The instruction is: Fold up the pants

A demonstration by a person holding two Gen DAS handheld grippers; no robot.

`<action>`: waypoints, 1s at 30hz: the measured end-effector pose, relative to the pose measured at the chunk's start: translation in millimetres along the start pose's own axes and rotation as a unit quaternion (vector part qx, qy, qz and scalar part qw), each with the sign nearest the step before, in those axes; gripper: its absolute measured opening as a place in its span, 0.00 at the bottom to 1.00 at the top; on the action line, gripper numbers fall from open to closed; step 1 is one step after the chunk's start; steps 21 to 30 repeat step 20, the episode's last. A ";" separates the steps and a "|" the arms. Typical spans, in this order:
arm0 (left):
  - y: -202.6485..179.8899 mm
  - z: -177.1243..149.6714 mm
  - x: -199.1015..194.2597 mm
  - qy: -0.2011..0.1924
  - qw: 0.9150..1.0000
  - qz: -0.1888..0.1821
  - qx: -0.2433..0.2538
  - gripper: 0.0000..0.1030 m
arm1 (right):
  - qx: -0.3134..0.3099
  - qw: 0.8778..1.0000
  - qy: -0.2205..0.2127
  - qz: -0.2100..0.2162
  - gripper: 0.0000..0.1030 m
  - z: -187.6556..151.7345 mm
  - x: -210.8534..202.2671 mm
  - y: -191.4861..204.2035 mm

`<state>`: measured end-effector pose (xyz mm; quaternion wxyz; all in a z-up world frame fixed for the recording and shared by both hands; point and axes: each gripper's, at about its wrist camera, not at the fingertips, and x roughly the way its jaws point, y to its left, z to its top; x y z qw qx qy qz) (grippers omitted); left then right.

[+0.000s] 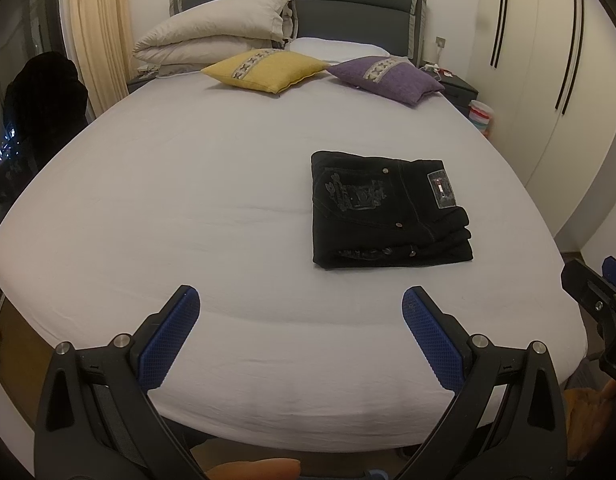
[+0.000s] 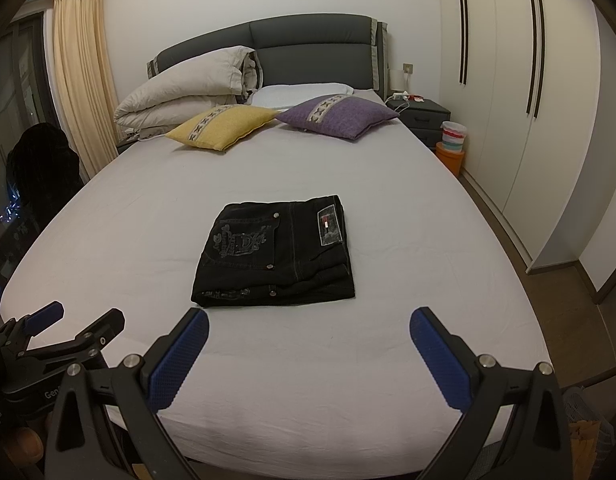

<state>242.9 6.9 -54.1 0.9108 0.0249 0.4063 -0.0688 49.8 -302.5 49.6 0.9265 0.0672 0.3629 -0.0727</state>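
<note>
Black pants (image 1: 384, 210) lie folded into a compact rectangle on the white bed (image 1: 188, 200), back pocket and label patch facing up. In the right wrist view the same pants (image 2: 276, 252) sit mid-bed, just beyond my fingers. My left gripper (image 1: 300, 300) is open over the bed's near edge, nothing between its blue pads, the pants ahead and to the right. My right gripper (image 2: 310, 320) is open too and holds nothing. The left gripper (image 2: 74, 318) shows at the right view's lower left, and the right gripper's black side (image 1: 596, 300) at the left view's edge.
A yellow cushion (image 1: 264, 69) and a purple cushion (image 1: 386, 77) lie near the headboard beside a folded beige duvet (image 1: 212, 38). White wardrobe doors (image 2: 528, 120) line the right wall. A nightstand (image 2: 422, 114) and striped bucket (image 2: 452, 134) stand beside the bed. A dark garment (image 1: 44, 96) hangs left.
</note>
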 end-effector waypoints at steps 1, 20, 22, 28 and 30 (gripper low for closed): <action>0.2 -0.4 0.2 0.000 1.000 0.000 0.000 1.00 | 0.000 1.000 0.000 0.000 1.00 -0.3 -0.2 -0.1; 5.1 1.0 4.0 0.011 1.000 -0.003 -0.001 1.00 | 0.000 1.000 0.003 0.000 1.00 -8.3 -3.1 0.0; 5.1 1.0 4.0 0.011 1.000 -0.003 -0.001 1.00 | 0.000 1.000 0.003 0.000 1.00 -8.3 -3.1 0.0; 5.1 1.0 4.0 0.011 1.000 -0.003 -0.001 1.00 | 0.000 1.000 0.003 0.000 1.00 -8.3 -3.1 0.0; 5.1 1.0 4.0 0.011 1.000 -0.003 -0.001 1.00 | 0.000 1.000 0.003 0.000 1.00 -8.3 -3.1 0.0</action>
